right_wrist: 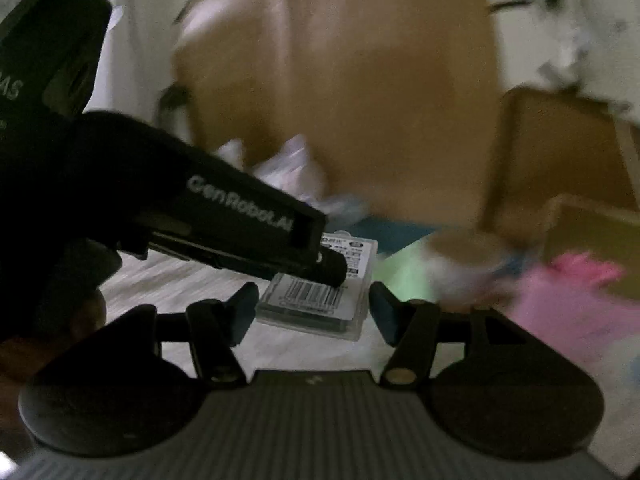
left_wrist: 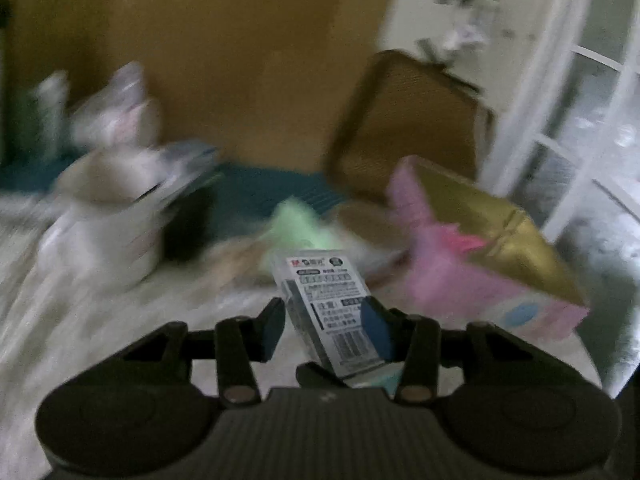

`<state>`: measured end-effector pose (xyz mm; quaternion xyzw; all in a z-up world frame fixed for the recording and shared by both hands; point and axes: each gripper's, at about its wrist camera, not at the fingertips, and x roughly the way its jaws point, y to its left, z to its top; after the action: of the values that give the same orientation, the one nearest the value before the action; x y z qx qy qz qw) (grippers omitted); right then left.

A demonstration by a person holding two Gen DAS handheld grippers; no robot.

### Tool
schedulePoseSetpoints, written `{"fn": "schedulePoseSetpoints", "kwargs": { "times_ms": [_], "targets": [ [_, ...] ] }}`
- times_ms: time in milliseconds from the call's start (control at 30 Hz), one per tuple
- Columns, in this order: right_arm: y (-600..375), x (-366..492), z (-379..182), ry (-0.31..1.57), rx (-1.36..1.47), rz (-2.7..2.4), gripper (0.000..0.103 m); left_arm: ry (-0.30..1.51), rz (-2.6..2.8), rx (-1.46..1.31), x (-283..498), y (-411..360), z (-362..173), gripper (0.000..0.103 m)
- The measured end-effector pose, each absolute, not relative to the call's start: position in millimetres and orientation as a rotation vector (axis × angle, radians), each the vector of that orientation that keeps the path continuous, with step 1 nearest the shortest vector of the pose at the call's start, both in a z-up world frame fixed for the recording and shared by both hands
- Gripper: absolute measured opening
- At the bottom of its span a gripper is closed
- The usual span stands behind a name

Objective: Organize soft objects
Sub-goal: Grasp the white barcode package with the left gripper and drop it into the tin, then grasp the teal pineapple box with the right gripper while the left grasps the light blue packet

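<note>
A clear plastic pack [left_wrist: 326, 292] with a printed label and barcode is held up between both grippers. In the left wrist view my left gripper [left_wrist: 324, 320] has its pads against the pack's two edges, shut on it. In the right wrist view the same pack [right_wrist: 320, 304] fills the gap of my right gripper [right_wrist: 314, 304], whose pads meet its sides. The black left gripper body [right_wrist: 200, 208] reaches in from the left, one finger lying over the pack's label. A soft green thing [left_wrist: 296, 220] lies blurred on the white cloth beyond.
A pink box with a gold flap [left_wrist: 480, 272] stands at right. A white pot [left_wrist: 108, 216] and pale bags [left_wrist: 116, 112] are at left. A big cardboard sheet [left_wrist: 240, 60] and a brown woven tray [left_wrist: 408, 128] rise behind. A teal mat [left_wrist: 272, 192] lies under them.
</note>
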<state>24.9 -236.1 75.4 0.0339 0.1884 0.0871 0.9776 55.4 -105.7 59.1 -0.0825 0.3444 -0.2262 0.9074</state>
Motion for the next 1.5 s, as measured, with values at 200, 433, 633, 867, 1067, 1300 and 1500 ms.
{"fn": "schedulePoseSetpoints", "kwargs": {
  "times_ms": [200, 433, 633, 867, 1067, 1300, 1500],
  "targets": [
    [-320, 24, 93, 0.318, 0.088, -0.024, 0.063, 0.629, -0.634, -0.086, 83, -203, 95, 0.043],
    [-386, 29, 74, 0.37, 0.101, -0.209, 0.064, 0.644, -0.789, -0.009, 105, -310, 86, 0.043],
    [-409, 31, 52, 0.41, 0.097, -0.354, 0.071, 0.643, -0.748, 0.08, 103, -357, 69, 0.046],
    [-366, -8, 70, 0.277, 0.139, -0.261, 0.066, 0.572, -0.703, 0.026, 85, -269, 80, 0.052],
    [-298, 14, 51, 0.444, 0.185, 0.065, 0.052, 0.622, -0.481, -0.033, 79, -157, 56, 0.052],
    [-249, 48, 24, 0.627, 0.146, 0.106, 0.064, 0.741, -0.348, -0.075, 75, -84, 21, 0.052],
    [-225, 51, 27, 0.634, 0.104, 0.126, 0.045, 0.747, -0.353, -0.044, 68, -78, 13, 0.068]
  ]
}}
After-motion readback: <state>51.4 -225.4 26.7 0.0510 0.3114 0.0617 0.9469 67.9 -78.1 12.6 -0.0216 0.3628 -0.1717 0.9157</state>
